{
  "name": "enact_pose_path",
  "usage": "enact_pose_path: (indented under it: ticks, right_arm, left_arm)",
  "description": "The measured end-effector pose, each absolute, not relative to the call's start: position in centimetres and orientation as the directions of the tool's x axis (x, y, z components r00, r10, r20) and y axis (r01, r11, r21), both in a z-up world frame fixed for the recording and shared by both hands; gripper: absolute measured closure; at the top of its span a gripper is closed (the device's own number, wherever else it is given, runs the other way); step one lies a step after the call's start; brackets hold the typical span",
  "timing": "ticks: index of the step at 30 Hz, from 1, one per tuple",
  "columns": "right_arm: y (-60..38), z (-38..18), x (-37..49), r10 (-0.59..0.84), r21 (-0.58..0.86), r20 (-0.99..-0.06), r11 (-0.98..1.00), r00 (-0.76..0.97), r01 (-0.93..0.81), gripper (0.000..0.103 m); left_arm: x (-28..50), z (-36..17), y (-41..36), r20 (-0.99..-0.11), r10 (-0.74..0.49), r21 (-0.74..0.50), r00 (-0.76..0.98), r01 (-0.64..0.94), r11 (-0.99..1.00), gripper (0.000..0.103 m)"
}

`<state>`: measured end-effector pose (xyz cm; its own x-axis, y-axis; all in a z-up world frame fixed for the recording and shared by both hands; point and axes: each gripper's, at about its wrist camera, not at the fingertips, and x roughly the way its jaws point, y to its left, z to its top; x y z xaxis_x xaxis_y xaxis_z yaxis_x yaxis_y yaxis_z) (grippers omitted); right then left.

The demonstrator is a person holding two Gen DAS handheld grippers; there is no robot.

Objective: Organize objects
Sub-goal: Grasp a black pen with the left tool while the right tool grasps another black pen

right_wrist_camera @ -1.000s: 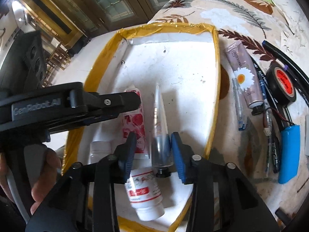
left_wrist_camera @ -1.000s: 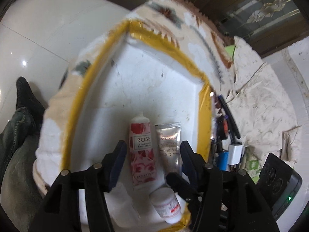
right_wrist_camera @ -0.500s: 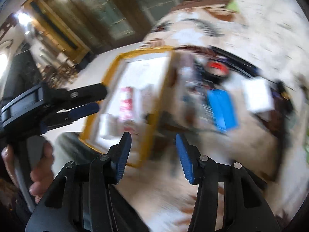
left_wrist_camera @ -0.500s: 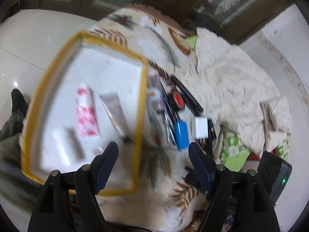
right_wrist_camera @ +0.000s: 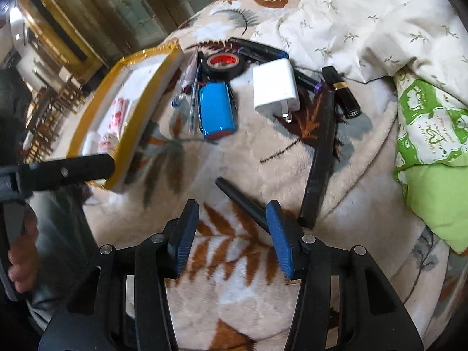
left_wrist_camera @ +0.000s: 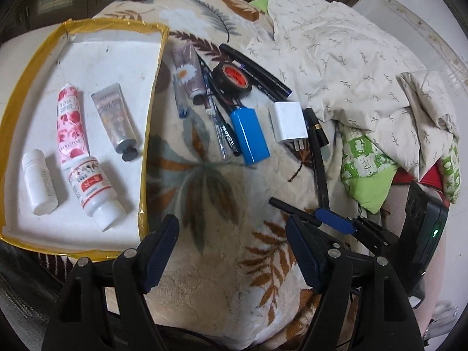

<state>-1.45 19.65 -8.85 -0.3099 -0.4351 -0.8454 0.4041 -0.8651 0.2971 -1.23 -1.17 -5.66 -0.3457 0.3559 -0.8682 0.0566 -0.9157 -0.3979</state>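
Tray point(left_wrist_camera: 150, 108): shallow white foam, rectangular, rim wrapped in glossy yellow tape; lies on the bed at the left. Contents: rose-print tube point(left_wrist_camera: 71, 122), silver tube with black cap point(left_wrist_camera: 115, 121), plain white bottle point(left_wrist_camera: 39, 181), white bottle with red label point(left_wrist_camera: 93, 190), all lying flat.

Blanket point(left_wrist_camera: 210, 204): plush fleece, cream with brown and grey leaf print; a crinkled sprigged quilt point(left_wrist_camera: 351, 58) lies bunched beyond it.

Loose items on the blanket, right of the tray: daisy-print tube point(left_wrist_camera: 187, 73), roll of black tape with red core point(left_wrist_camera: 232, 77), smooth blue battery pack point(left_wrist_camera: 250, 133), boxy white charger with metal prongs point(right_wrist_camera: 275, 86), black lipstick with gold band point(right_wrist_camera: 340, 92), long flat black bar point(right_wrist_camera: 320, 161), slim black pen point(right_wrist_camera: 242, 201), several pens (bunched, hard to separate).

Left gripper point(left_wrist_camera: 232, 251): fingers spread wide, having just been opening; nothing between them, blanket below.

Right gripper point(right_wrist_camera: 232, 237): blue-padded fingers spread, having just been opening, empty; the slim black pen's lower end runs behind the right finger point(right_wrist_camera: 280, 239).
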Motion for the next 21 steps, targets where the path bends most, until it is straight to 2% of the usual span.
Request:
enact_pose_path:
  ticks: [4,6,12,16,21]
  right_arm:
    - [19.8,-8.4,-1.5,-0.396,0.234,-0.844,-0.878,-0.361,0.417,0.055]
    - [21.2,-7.5,-1.6,-0.442,0.293,-0.815,-0.872,-0.374,0.392,0.055]
    - [23.8,-7.8,-4.1,-0.429,0.36,-0.799,-0.903,-0.423,0.236,0.055]
    - [24.5,-8.4,-5.9,-0.413,0.381,-0.806,-0.91,-0.424,0.163,0.055]
    - [25.0,-9.4,-8.2,-0.421,0.419,-0.823,-0.903,-0.382,0.094,0.055]
  left_arm:
    - [-1.5,-5.9,-1.1,-0.871,0.358,-0.399,-0.336,0.062,-0.915,0.027]
    - [-1.6,-6.2,-0.7,-0.875,0.36,-0.399,-0.324,0.061,-0.915,0.027]
    - [-1.4,-6.7,1.6,-0.881,0.376,-0.396,-0.286,0.012,-0.918,0.027]
    - [-1.5,-6.2,4.1,-0.895,0.33,-0.315,-0.301,-0.097,-0.944,0.027]
    - [-2.0,-6.0,8.4,-0.892,0.312,-0.195,-0.328,-0.343,-0.919,0.027]
